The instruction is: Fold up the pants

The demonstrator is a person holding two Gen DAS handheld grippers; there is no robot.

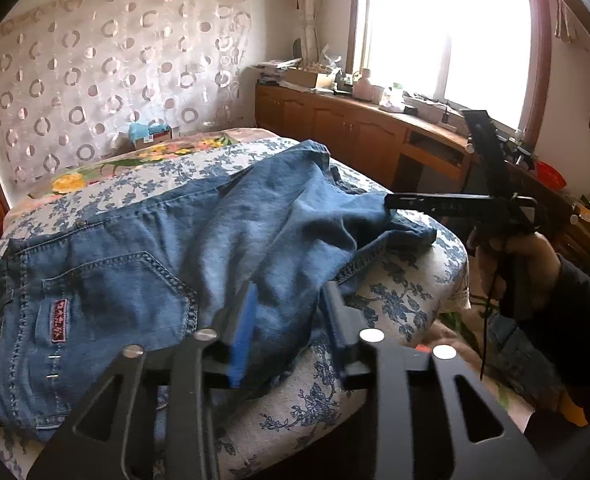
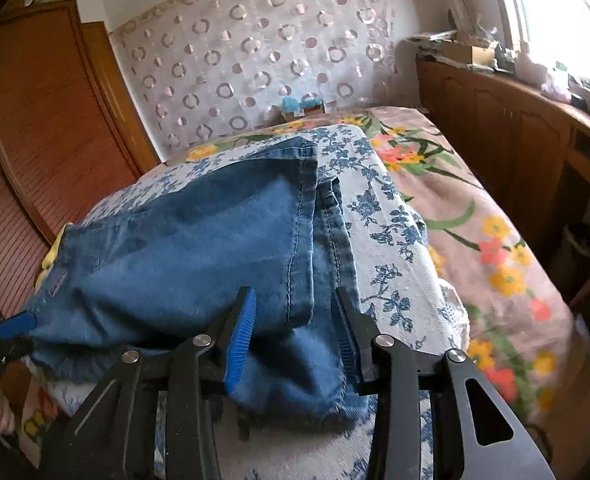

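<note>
Nearest in the left wrist view, the left gripper (image 1: 285,328) stands with its jaws apart, denim of the jeans (image 1: 167,256) lying between them; its blue pad (image 1: 242,340) sits just over the cloth, and whether either pad presses on it cannot be told. In the right wrist view, the right gripper (image 2: 295,340) likewise has its jaws apart with a fold of the jeans (image 2: 199,232) bunched between them, the cloth touching the blue ribbed pad (image 2: 239,344) on one side; a firm pinch is not plain.

The jeans lie spread on a cushion with a blue floral cover (image 1: 407,300), which rests on the bed. A back pocket (image 1: 115,300) with a small red label (image 1: 59,320) faces up at the waist end, to the left of the left gripper. The leg end is folded back over the rest, its stitched hem (image 2: 307,208) running away from the right gripper.

Beside the jeans, at their right edge in the left wrist view, a person's hand (image 1: 523,272) in a dark sleeve holds the right gripper's handle.

Beyond the cushion, the bed shows a sheet with yellow and orange flowers (image 2: 491,248). A small box with a light blue item (image 1: 151,136) stands at the bed's far end, against a curtain patterned with rings (image 1: 107,76). Wooden cabinets (image 1: 335,120) run under a bright window (image 1: 447,36) to the right of the bed, with clutter on top.
</note>
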